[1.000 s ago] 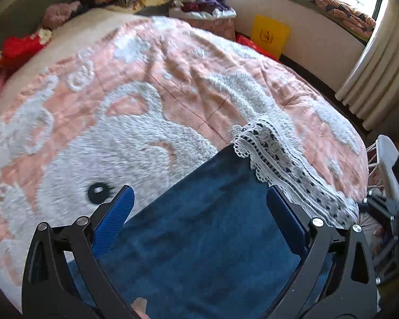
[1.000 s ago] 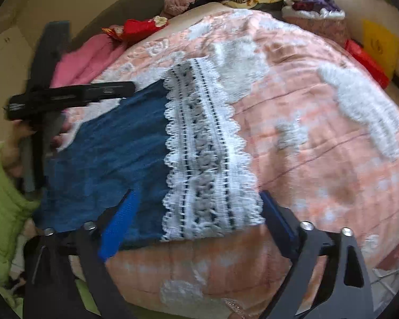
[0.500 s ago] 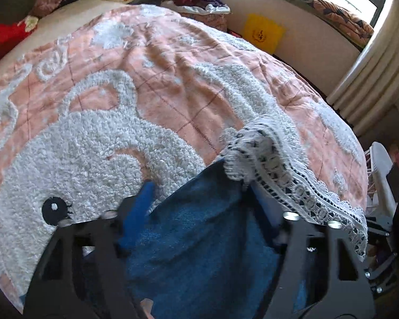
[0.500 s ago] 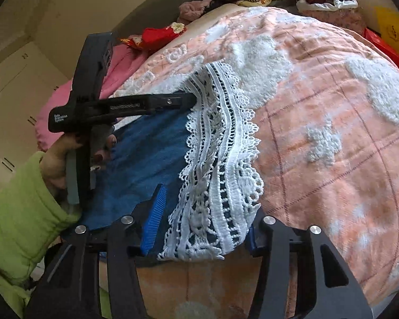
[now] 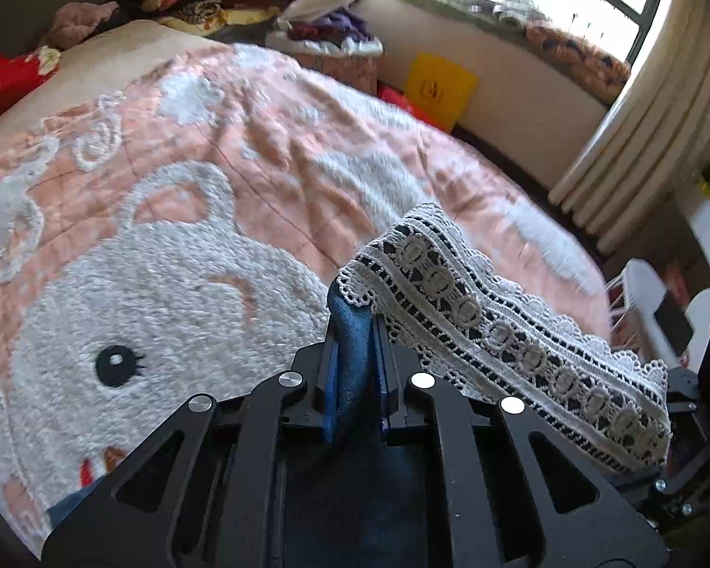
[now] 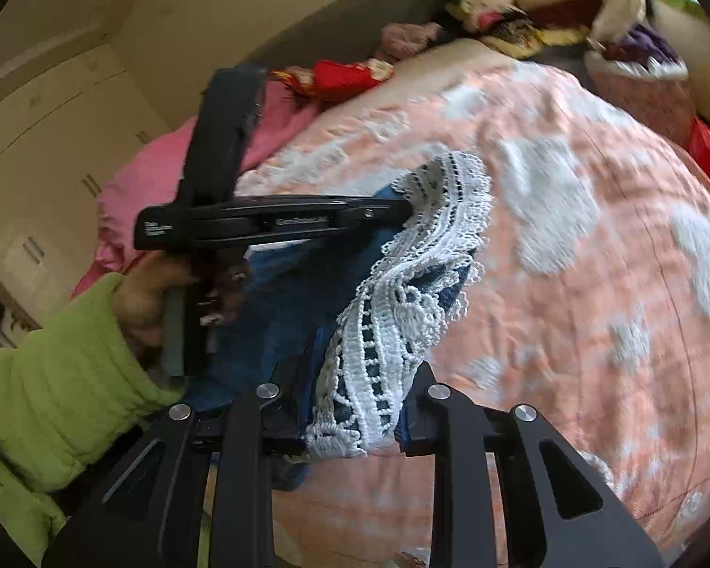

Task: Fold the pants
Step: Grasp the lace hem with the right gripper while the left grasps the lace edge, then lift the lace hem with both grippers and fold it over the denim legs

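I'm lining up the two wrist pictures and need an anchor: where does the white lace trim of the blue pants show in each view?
Left wrist view: the lace trim runs from centre down to the right edge, just right of the left gripper.
Right wrist view: the lace trim is at centre, hanging from the left gripper down into the right gripper.
Shared landmark: the red cloth at the bed's far end.

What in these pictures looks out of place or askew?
Nothing looks damaged or spilled. The lace hem of the blue pants is twisted and bunched between the left gripper and right gripper, both clamped on it.
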The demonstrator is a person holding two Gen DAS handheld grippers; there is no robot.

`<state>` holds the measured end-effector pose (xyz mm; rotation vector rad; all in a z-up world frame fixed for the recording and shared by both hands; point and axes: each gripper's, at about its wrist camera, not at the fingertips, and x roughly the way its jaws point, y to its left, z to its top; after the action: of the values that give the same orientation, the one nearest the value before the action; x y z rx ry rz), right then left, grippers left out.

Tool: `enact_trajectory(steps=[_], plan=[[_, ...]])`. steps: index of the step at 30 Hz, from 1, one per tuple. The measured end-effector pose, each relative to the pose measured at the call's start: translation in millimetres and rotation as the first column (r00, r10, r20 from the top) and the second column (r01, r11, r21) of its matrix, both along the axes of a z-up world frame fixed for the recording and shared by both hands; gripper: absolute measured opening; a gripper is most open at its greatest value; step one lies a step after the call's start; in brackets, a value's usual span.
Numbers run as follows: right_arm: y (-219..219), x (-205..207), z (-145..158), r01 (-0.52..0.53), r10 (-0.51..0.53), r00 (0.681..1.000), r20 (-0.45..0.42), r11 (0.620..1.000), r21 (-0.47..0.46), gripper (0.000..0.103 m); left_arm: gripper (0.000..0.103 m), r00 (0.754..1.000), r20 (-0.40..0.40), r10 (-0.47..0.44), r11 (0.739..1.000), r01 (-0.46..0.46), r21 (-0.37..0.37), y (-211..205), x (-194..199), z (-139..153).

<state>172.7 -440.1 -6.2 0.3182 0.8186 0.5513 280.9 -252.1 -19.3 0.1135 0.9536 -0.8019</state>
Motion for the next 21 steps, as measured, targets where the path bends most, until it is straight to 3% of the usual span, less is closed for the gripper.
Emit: enact_trajectory(steps=[9,14,15,16,21], plan=[[68.4,-8.0,32.0,-0.138,0.149,0.984,0.095,0.984,-0.109,0.024,0.006,0.996,-0.006,0.090,0.985,-0.090,-0.147,67.6,-12.3,21.6],[123.5,-6.4,18.3,-0.240,0.257,0.964,0.073,0.952,-0.189,0.024,0.010,0.982,-0.041,0.182,0.976,-0.186,-0.115,108.3,-20.1,1.9],[132.1,-7.1,15.3,-0.254,0.272,0.960,0.067,0.945,-0.204,0.024,0.016,0.975,-0.060,0.212,0.971,-0.217,-0.102,117.7,-20.4,-4.3],[146.4,-8.0,9.6,-0.276,0.297,0.953,0.056,0.931,-0.237,0.024,0.022,0.968,-0.077,0.238,0.965,-0.245,-0.099,126.5,-21.1,-7.3],[193.0,-23.6,-5.0,-0.346,0.397,0.916,0.056,0.853,-0.392,0.024,0.024,0.911,-0.146,0.387,0.889,-0.410,-0.204,196.2,-34.1,-5.1]])
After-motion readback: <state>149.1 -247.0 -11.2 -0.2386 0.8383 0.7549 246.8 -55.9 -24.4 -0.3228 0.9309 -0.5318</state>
